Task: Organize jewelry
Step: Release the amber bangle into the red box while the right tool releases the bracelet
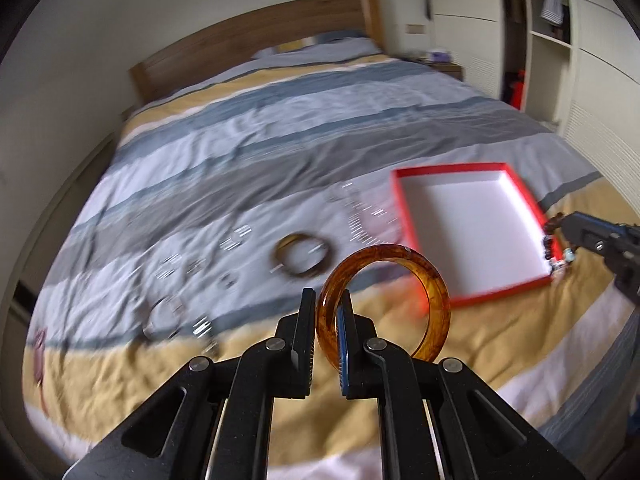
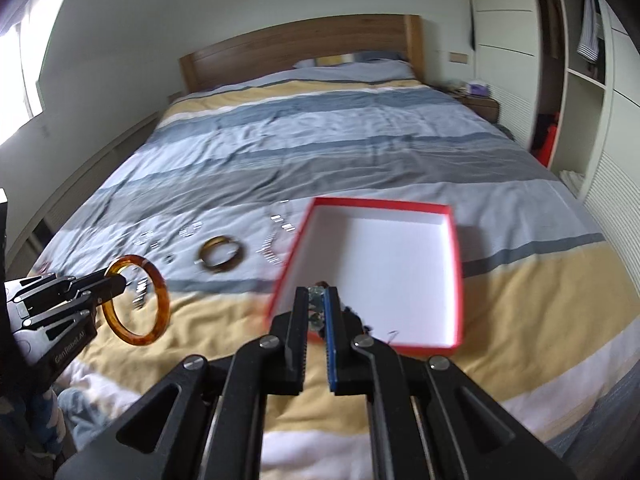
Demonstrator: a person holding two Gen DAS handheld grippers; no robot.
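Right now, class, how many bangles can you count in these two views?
2. The amber bangle is gripped in the left claw, above the bed. The darker bangle lies on the bedspread, left of the red box. Blur may hide others.

The small jewelry pieces (image 1: 236, 240) scattered on my bed (image 1: 248, 140) smear into bright streaks, too blurred to identify. The beaded piece (image 2: 316, 304) pinched in my right gripper (image 2: 318, 300) is mostly hidden between the fingers, so I cannot tell its kind. My left gripper (image 2: 116, 284) is cut off at the right-wrist view's left edge.
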